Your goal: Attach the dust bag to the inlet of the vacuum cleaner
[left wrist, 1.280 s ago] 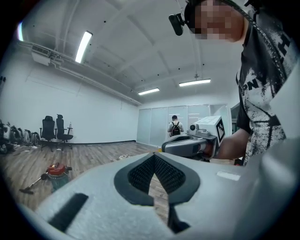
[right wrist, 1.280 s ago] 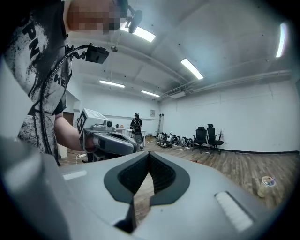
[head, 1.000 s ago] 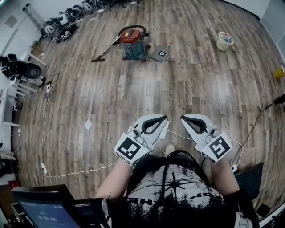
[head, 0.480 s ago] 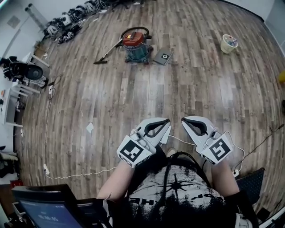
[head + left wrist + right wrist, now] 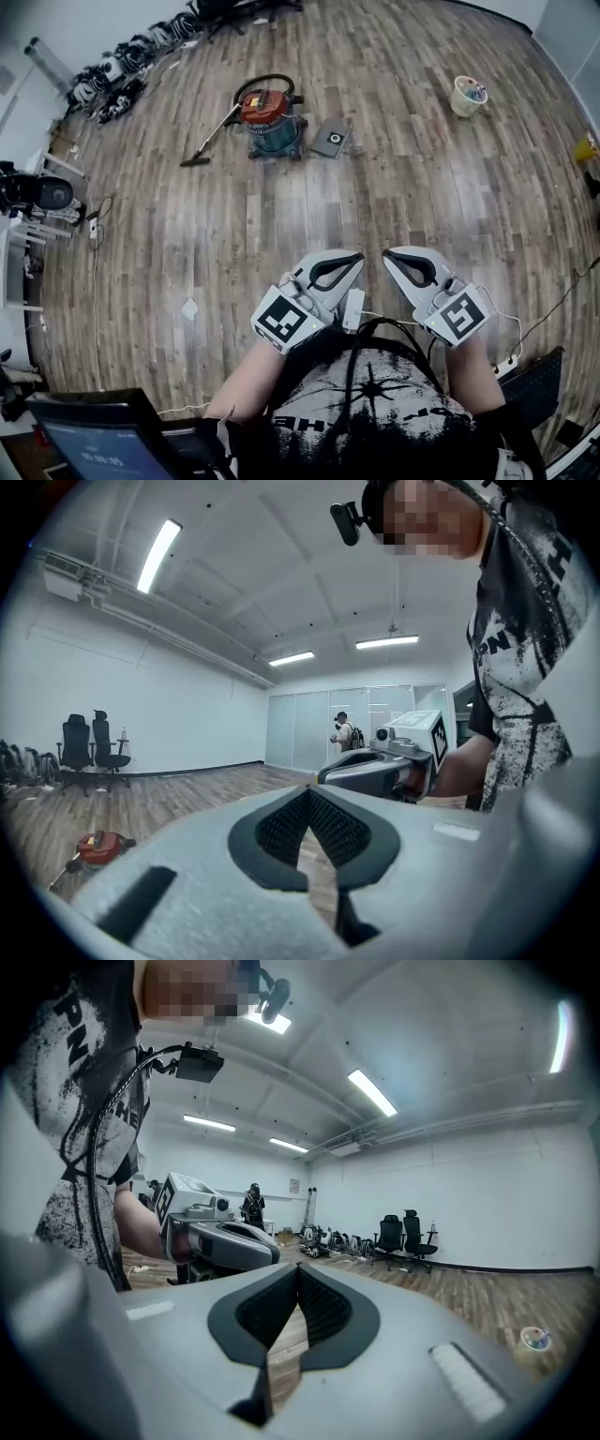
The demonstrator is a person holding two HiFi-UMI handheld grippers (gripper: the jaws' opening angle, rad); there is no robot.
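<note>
The vacuum cleaner [image 5: 267, 117], a teal drum with a red lid, stands far off on the wooden floor, its hose and floor nozzle [image 5: 202, 150] trailing to the left. A flat grey dust bag [image 5: 331, 141] lies on the floor just right of it. My left gripper [image 5: 354, 257] and right gripper [image 5: 388, 255] are held side by side near the person's chest, both shut and empty, far from the vacuum. In the left gripper view the vacuum cleaner [image 5: 101, 846] shows small at lower left, past the shut left gripper [image 5: 307, 794]. The right gripper [image 5: 298, 1274] points level with nothing in it.
A pale bucket [image 5: 467, 94] stands at the far right, and it also shows as a small bucket [image 5: 534, 1340] in the right gripper view. Gear lines the back-left wall [image 5: 122, 66]. White cables [image 5: 94, 272] and a paper scrap [image 5: 190, 307] lie at left. A screen [image 5: 84, 441] sits at bottom left.
The vacuum cleaner and dust bag have slid lower and leftward in the head view as the person walks across the floor. Both grippers stay shut, held together in front of the chest.
</note>
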